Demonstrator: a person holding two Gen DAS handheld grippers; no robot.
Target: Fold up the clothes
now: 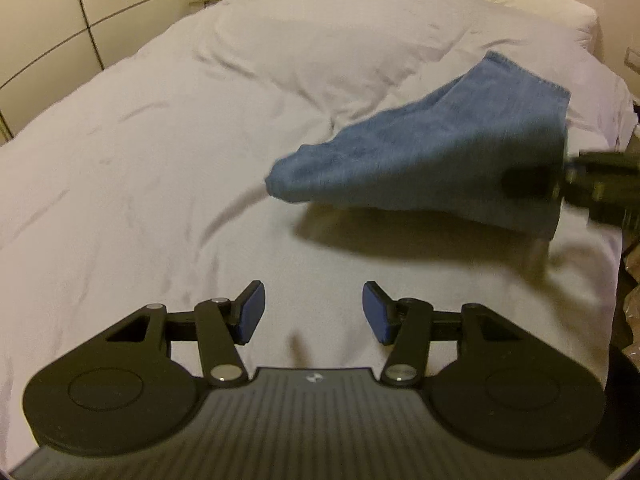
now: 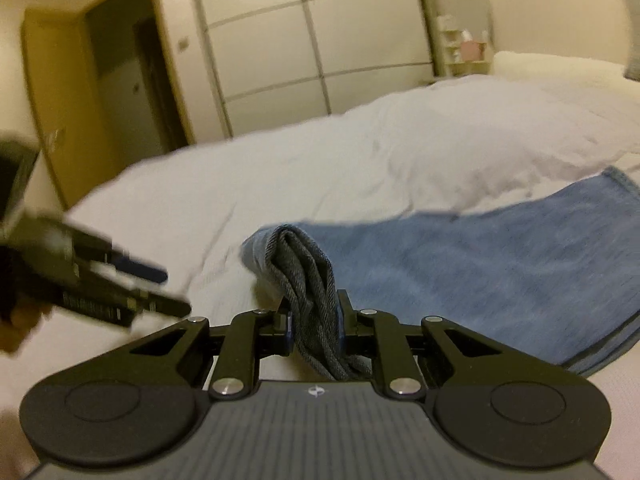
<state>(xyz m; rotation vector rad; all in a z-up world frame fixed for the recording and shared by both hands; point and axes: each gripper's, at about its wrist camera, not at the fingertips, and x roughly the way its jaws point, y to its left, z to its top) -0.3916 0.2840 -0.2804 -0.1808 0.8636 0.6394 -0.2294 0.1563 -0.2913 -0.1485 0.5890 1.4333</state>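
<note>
The right claw (image 2: 314, 320) pinches a bunched fold of the blue jeans (image 2: 480, 264), which trail to its right over the white bed (image 2: 280, 184). The left claw (image 1: 314, 312) gapes wide, empty; the jeans' far end is cut off.

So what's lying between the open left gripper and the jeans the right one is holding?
Nothing but wrinkled white duvet. In the left wrist view the left gripper hangs open, and only bare bedding and the shadow of the jeans fill the stretch.
</note>
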